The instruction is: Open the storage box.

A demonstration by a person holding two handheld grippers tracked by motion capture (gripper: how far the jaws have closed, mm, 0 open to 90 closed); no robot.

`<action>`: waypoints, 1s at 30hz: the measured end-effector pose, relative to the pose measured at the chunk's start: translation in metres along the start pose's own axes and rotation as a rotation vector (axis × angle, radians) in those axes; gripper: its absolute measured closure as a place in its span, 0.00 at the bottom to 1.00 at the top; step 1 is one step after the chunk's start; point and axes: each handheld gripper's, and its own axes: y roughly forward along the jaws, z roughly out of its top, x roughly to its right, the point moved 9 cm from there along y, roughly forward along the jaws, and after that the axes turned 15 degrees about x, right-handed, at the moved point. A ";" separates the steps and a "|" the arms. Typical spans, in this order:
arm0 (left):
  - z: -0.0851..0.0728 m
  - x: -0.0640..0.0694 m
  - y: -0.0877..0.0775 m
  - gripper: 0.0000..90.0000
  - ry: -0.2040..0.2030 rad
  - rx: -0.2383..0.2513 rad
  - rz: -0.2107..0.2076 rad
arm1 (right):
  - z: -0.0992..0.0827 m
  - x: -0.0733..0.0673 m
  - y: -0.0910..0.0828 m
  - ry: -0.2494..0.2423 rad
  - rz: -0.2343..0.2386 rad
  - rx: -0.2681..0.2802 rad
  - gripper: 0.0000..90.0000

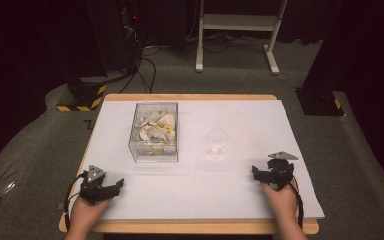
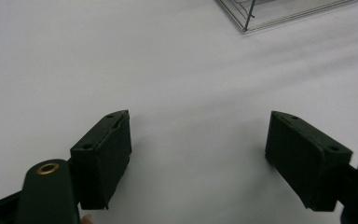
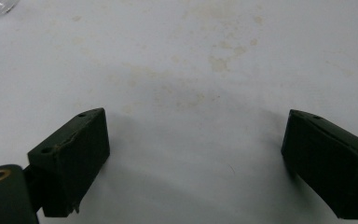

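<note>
Looks like the very start of things: both grippers rest on the white sheet (image 1: 240, 195) at the near edge of the table, nothing in hand. The left gripper (image 1: 111, 187) has its jaws spread wide over bare paper, and the right gripper (image 1: 263, 173) is just as wide with nothing between its pads either.

The clear box (image 1: 154, 132) sits ahead of the left gripper, well apart from it, packed with pale, shell-like bits with some yellow in them. The small clear dish (image 1: 216, 142) stands to the right of the box, nearer the right gripper.

Best guess, the next move is a reach forward into the box to pinch one piece, which probably goes to the dish.

Hard to say what the pieces really are. The dish nearly vanishes against the white sheet, and each gripper view catches just a corner of box or dish.
</note>
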 end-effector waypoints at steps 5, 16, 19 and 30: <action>0.000 0.000 0.000 0.25 0.000 0.000 0.002 | 0.000 0.000 0.000 0.001 0.000 0.003 0.08; 0.000 0.000 -0.001 0.26 0.004 0.001 0.006 | 0.000 0.000 0.000 0.001 0.000 0.002 0.08; 0.000 0.000 -0.001 0.26 0.004 0.000 0.006 | 0.000 0.000 0.000 0.001 0.000 0.001 0.08; 0.000 -0.001 0.000 0.21 -0.002 -0.008 0.036 | 0.000 0.000 0.000 -0.003 -0.002 0.000 0.09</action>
